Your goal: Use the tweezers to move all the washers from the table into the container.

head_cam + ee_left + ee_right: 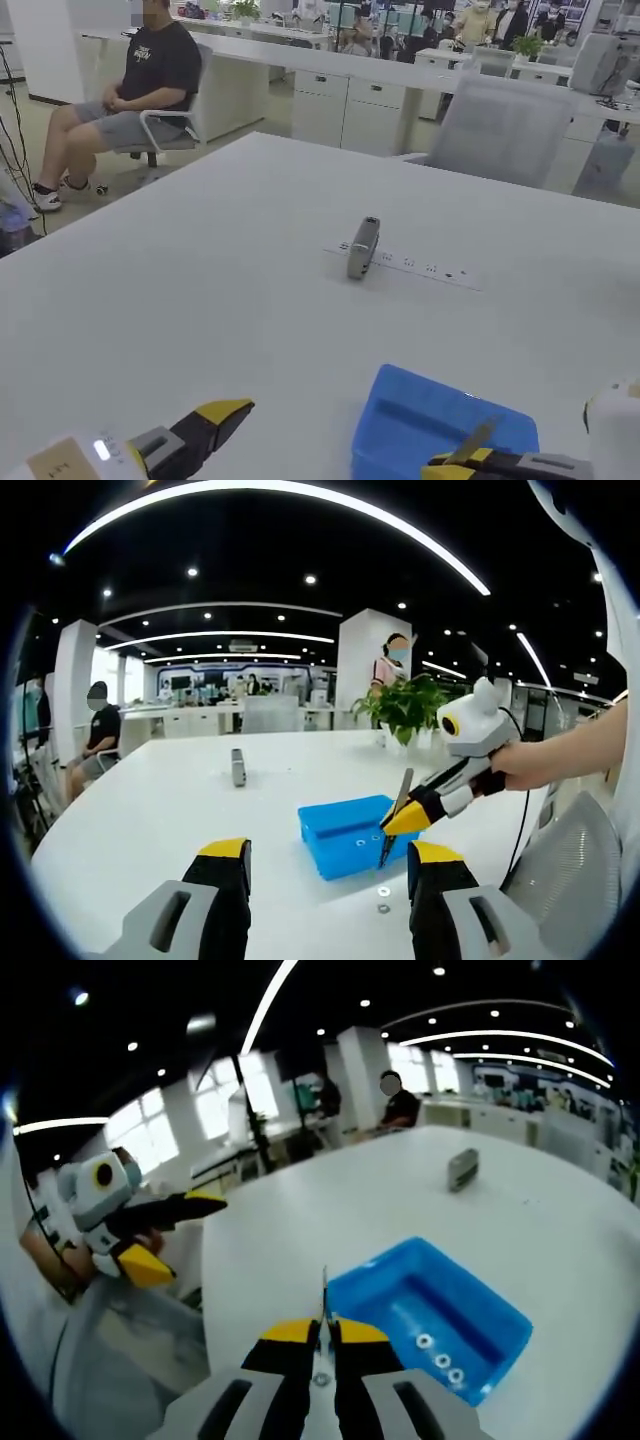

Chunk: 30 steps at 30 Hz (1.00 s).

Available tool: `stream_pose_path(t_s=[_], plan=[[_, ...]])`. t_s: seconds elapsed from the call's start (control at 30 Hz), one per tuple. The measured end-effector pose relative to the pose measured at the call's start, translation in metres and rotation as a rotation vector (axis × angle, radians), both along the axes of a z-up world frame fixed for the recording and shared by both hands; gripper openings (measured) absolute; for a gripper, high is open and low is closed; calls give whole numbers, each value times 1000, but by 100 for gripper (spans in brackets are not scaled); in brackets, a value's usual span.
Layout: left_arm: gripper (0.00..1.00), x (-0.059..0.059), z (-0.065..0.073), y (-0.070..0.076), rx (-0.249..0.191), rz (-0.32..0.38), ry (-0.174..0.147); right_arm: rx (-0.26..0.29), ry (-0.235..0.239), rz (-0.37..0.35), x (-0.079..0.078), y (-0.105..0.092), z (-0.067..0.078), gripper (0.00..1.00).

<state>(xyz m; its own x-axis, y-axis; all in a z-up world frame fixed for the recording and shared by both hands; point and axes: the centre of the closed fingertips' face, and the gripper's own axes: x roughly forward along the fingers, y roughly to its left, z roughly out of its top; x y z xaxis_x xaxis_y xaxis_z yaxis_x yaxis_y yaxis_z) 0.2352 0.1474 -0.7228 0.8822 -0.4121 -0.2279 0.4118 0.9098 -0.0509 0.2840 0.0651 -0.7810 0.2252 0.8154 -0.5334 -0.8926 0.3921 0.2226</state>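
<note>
Tweezers (pixel 324 1295) clamped between closed jaws of right gripper (pixel 322 1332), low centre of right gripper view. Tips seen as one thin line; apart or together cannot be told. Tips held at near rim of container (pixel 470 1285), lower right of same view. Three washers (pixel 441 1360) seen inside container. Two more (pixel 384 891) seen on table (pixel 150 810) just beside it, lower centre of left gripper view. Left gripper (pixel 331 852) held with jaws wide apart.
</note>
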Motion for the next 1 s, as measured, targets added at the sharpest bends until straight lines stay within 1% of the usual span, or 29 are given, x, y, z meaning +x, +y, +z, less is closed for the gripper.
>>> stream_pose_path(t_s=[0.1, 0.3, 0.53, 0.7, 0.87, 1.0], plan=[[63, 0, -1, 0, 1, -2, 4, -16, 17, 15, -5, 1, -9, 3], [63, 0, -1, 0, 0, -3, 7, -45, 45, 24, -9, -1, -24, 3], [63, 0, -2, -1, 3, -8, 8, -59, 60, 27, -10, -2, -31, 4], [62, 0, -2, -1, 3, -7, 11, -63, 66, 34, -11, -1, -33, 4], [62, 0, -3, -1, 2, -7, 12, -80, 59, 51, -12, 0, -36, 4], [62, 0, -3, -1, 2, -8, 13, -90, 44, 66, -14, 1, -36, 4]])
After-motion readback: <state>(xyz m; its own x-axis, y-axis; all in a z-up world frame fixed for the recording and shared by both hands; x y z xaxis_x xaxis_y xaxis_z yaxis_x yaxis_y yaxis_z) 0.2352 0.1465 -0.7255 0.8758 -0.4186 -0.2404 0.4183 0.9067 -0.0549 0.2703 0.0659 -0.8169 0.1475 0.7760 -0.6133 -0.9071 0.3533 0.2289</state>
